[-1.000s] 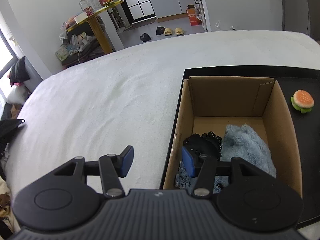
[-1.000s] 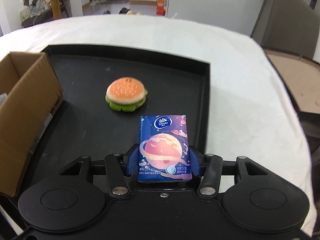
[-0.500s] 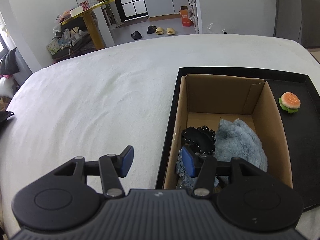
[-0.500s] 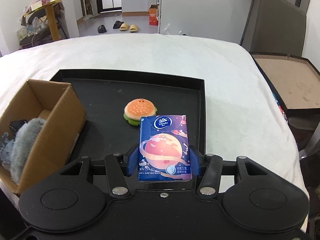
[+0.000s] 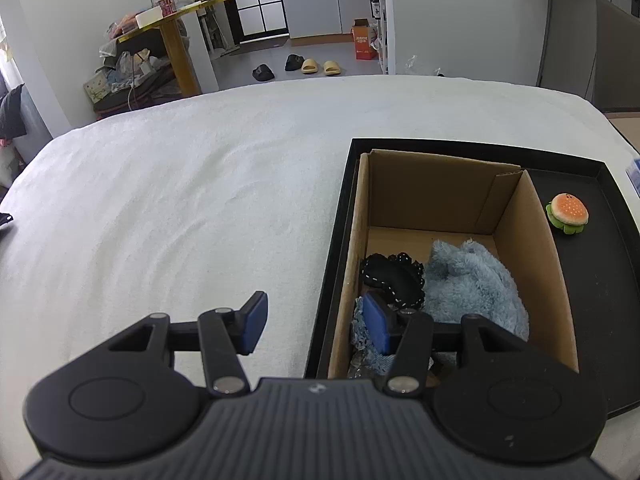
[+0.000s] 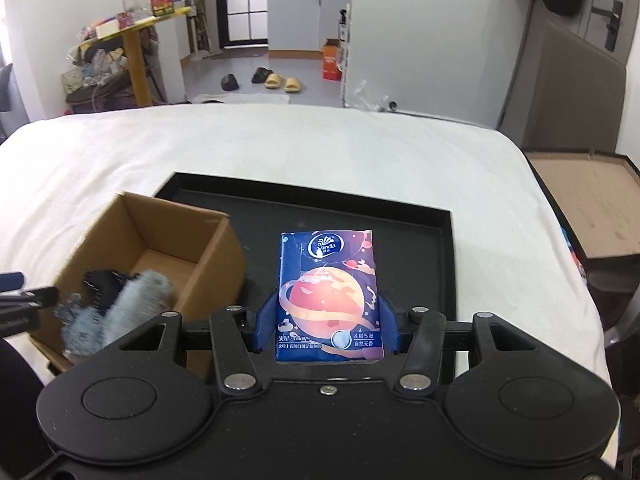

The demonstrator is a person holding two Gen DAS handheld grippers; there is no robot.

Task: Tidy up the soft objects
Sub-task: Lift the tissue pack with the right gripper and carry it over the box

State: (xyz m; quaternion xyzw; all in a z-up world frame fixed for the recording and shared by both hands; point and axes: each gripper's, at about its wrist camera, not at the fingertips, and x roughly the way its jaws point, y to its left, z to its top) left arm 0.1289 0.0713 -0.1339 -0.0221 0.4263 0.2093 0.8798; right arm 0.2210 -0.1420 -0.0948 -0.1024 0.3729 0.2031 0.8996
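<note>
We have lifted the tissue pack clear of the black tray since a second ago — our right gripper is clamped on its sides, and the view now takes in the whole tray and the cardboard box at the left. Our left gripper hangs partly open and empty over the box's near left wall, barely shifted. With the blue plush cloth and black lace piece already boxed, we judge the pack goes in next — the burger toy waits on the tray.
</note>
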